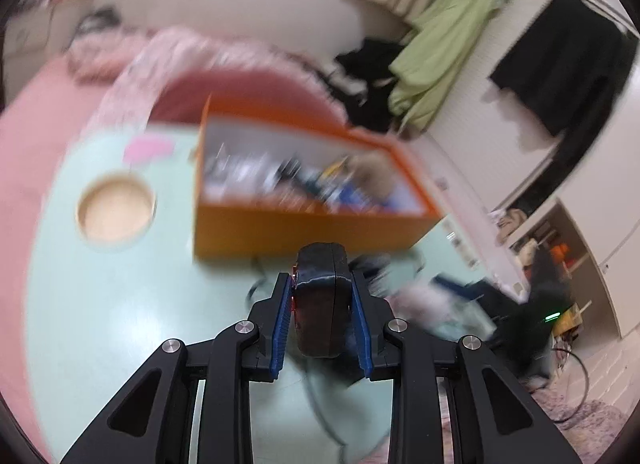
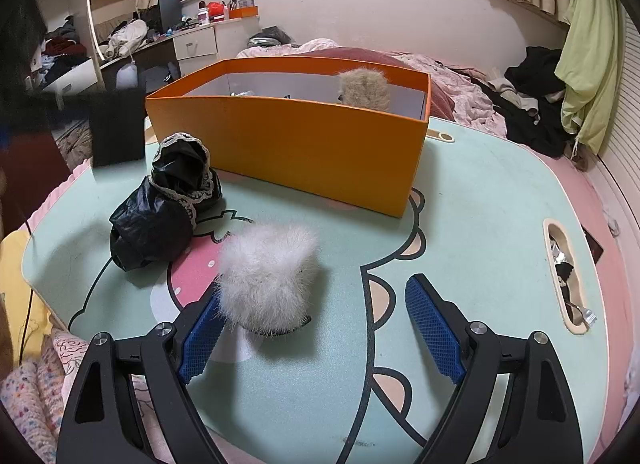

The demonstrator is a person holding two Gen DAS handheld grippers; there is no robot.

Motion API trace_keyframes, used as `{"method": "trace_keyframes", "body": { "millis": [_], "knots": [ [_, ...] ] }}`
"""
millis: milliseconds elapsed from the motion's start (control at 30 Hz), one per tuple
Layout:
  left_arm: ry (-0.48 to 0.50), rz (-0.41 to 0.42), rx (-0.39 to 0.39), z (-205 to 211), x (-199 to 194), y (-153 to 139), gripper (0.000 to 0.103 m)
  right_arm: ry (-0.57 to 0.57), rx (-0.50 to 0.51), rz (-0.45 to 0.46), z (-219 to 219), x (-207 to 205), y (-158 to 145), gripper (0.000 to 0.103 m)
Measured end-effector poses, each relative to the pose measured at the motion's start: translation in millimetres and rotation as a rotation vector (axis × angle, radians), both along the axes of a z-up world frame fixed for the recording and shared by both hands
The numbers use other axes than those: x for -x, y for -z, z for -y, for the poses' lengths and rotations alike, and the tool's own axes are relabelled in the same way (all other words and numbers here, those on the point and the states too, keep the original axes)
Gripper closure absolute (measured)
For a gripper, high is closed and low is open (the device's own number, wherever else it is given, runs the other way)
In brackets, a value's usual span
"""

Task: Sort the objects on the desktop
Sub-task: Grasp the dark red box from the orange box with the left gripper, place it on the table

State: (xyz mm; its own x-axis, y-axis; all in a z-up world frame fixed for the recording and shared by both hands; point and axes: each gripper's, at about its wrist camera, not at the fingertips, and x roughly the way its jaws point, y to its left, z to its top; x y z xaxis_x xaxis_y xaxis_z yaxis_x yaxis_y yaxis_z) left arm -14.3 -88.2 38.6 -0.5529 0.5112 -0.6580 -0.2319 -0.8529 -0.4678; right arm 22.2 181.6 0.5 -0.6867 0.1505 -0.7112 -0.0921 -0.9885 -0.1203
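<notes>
My left gripper [image 1: 320, 276] is shut on a small black block [image 1: 318, 304] with a red edge and holds it above the mint-green table [image 1: 120, 304]. Just ahead stands the orange box [image 1: 304, 227] with several blurred items inside. In the right wrist view my right gripper [image 2: 314, 288] stands open over the table [image 2: 460, 223]. A white fluffy thing [image 2: 268, 284] lies between its fingers, close against the left pad [image 2: 200, 336] and far from the right one. The orange box [image 2: 288, 143] stands behind it, with a beige fluffy thing [image 2: 364, 89] inside.
A black plastic bag with lace trim [image 2: 168, 207] lies left of the fluffy thing. A blurred black slab [image 2: 116, 127] shows at the table's left edge. A slot [image 2: 568, 276] at the table's right rim holds scraps. A round recess [image 1: 116, 207] sits left of the box. Bedding and clothes surround the table.
</notes>
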Motion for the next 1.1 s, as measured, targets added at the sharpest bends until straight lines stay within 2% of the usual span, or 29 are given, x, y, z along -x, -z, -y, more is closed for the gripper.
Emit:
{"method": "trace_keyframes", "body": {
  "millis": [67,167,233,267,333,367,600,733,767,833,1000,1100],
  "knots": [
    [0.003,0.003,-0.049,-2,0,10,0.077,0.017,-0.004,0.000,0,0,0,0.016],
    [-0.003,0.002,-0.019,-12,-3,18,0.075,0.018,-0.004,0.001,-1,1,0,0.016],
    [-0.014,-0.003,0.040,-20,-6,24,0.053,0.018,-0.003,0.000,-1,1,-1,0.016],
    [-0.022,-0.016,0.054,-23,-8,24,0.050,0.018,-0.004,0.000,-1,1,0,0.016],
    [-0.060,-0.040,0.103,-24,-16,20,0.027,0.019,-0.006,0.000,0,0,0,0.016],
    [-0.080,-0.054,0.127,-23,-19,18,0.024,0.020,-0.006,0.001,-1,0,0,0.016],
    [-0.101,-0.146,0.284,-40,-55,9,0.011,0.021,-0.002,-0.001,-2,0,-1,0.016],
    [-0.079,-0.167,0.377,-55,-68,21,0.004,0.022,-0.001,-0.001,-2,0,-1,0.016],
    [-0.054,-0.142,0.405,-60,-64,30,0.003,0.023,-0.001,-0.001,-2,0,-1,0.016],
    [-0.049,-0.164,0.469,-66,-65,33,0.000,0.027,-0.002,-0.001,-2,1,-1,0.016],
    [-0.051,-0.152,0.435,-56,-64,33,0.000,0.043,0.002,-0.006,-6,-2,-3,0.016],
    [-0.052,-0.154,0.438,-53,-65,33,0.000,0.060,0.026,-0.043,-10,-7,-15,0.016]
  ]
}}
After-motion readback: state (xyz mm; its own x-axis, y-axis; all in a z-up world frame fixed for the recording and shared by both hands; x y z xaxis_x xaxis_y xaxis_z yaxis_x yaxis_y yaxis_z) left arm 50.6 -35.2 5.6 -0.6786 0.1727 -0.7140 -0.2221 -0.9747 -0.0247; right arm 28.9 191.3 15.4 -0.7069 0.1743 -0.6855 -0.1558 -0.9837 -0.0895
